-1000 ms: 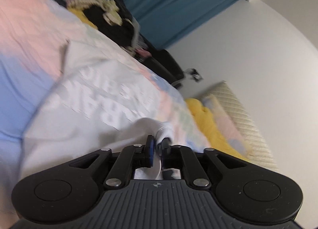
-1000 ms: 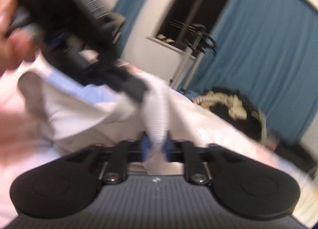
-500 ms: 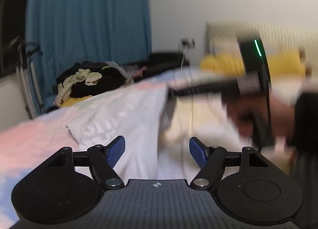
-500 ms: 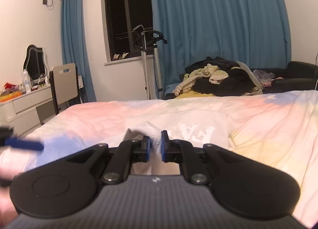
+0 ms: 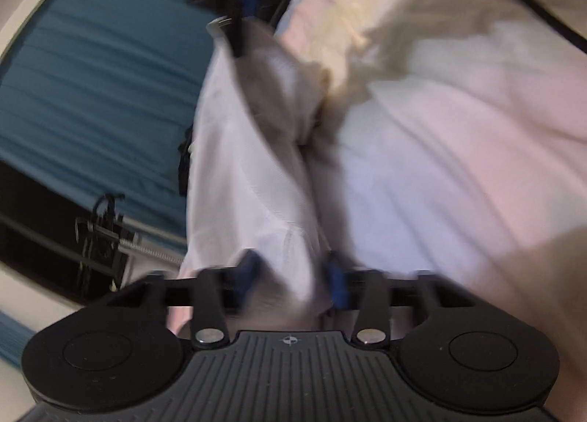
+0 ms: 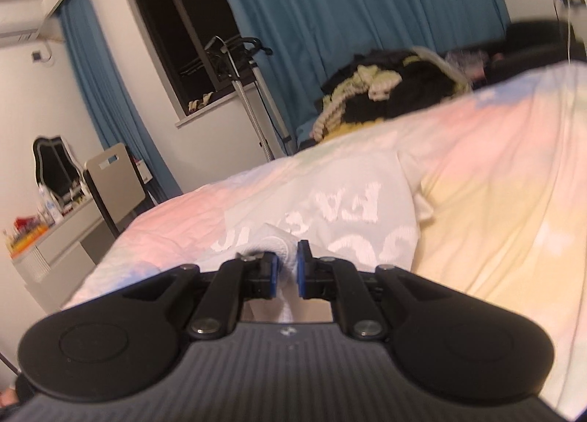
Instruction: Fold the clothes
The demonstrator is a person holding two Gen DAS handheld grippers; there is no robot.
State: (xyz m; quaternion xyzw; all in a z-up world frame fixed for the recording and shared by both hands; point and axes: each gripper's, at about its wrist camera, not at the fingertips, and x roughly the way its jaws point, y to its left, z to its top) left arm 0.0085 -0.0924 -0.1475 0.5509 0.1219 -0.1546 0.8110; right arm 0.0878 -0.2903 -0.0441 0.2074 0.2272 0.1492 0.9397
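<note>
My right claw is clamped on a bunched edge of the white T-shirt, which lies partly on the bed. My left claw has cloth between its pads, but blur prevents confirming closure. Risk: if that grip is incomplete, the fabric slips out and the fold collapses unevenly.

Warm, even indoor light fills both views. The left wrist view is heavily motion-blurred throughout, shadow pooling at centre under the white garment. The right wrist view is sharper, soft toward its bowed fisheye edges; the window is black.
</note>
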